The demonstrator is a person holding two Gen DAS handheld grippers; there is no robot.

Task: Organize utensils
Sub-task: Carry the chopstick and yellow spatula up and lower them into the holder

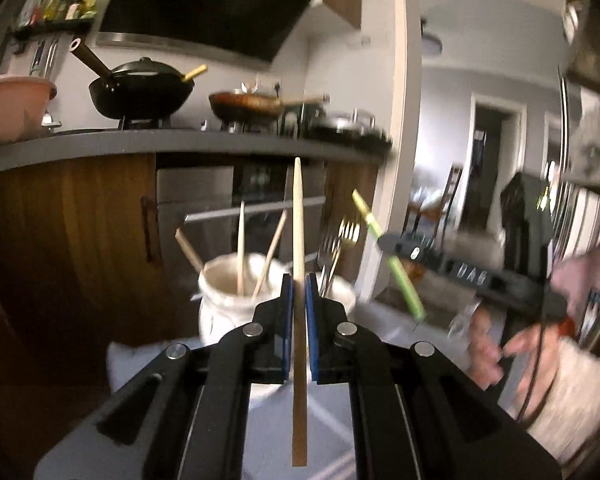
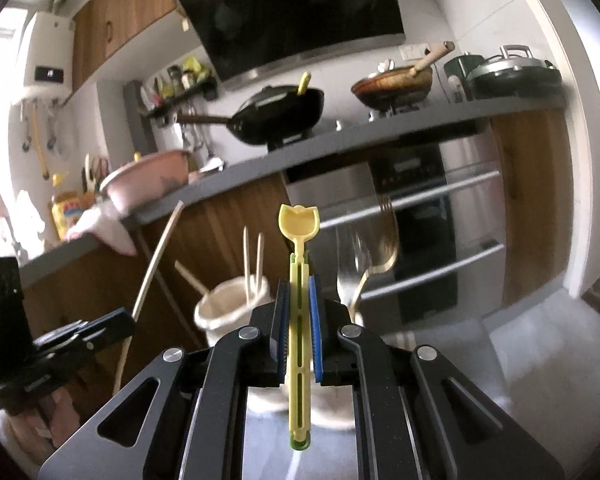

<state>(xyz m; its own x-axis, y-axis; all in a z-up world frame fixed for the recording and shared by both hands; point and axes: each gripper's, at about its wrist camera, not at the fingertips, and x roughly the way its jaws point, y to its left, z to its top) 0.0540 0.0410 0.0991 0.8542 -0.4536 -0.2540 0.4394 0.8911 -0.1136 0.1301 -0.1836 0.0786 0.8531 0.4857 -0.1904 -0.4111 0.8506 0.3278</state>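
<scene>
My left gripper point(image 1: 299, 280) is shut on a wooden chopstick point(image 1: 298, 216) that points up and forward between the blue pads. My right gripper point(image 2: 299, 284) is shut on a yellow-green plastic spoon point(image 2: 299, 224), bowl end up. Ahead and below stands a white ceramic utensil jar point(image 1: 224, 300), also in the right wrist view point(image 2: 228, 308), with several chopsticks point(image 1: 241, 248) in it. Beside it stands a second holder with forks point(image 1: 342, 240), blurred in the right wrist view point(image 2: 356, 268). In the left wrist view the right gripper point(image 1: 388, 246) holds the spoon point(image 1: 400, 268) at the right.
Behind runs a grey countertop point(image 1: 180, 144) with a black wok point(image 1: 140, 88), a brown pan point(image 1: 252, 106) and a pink basin point(image 1: 12, 100). Wooden cabinet doors point(image 1: 68, 232) and a steel oven point(image 2: 420, 220) are below it. A hand point(image 1: 496, 344) and sleeve grip the right tool.
</scene>
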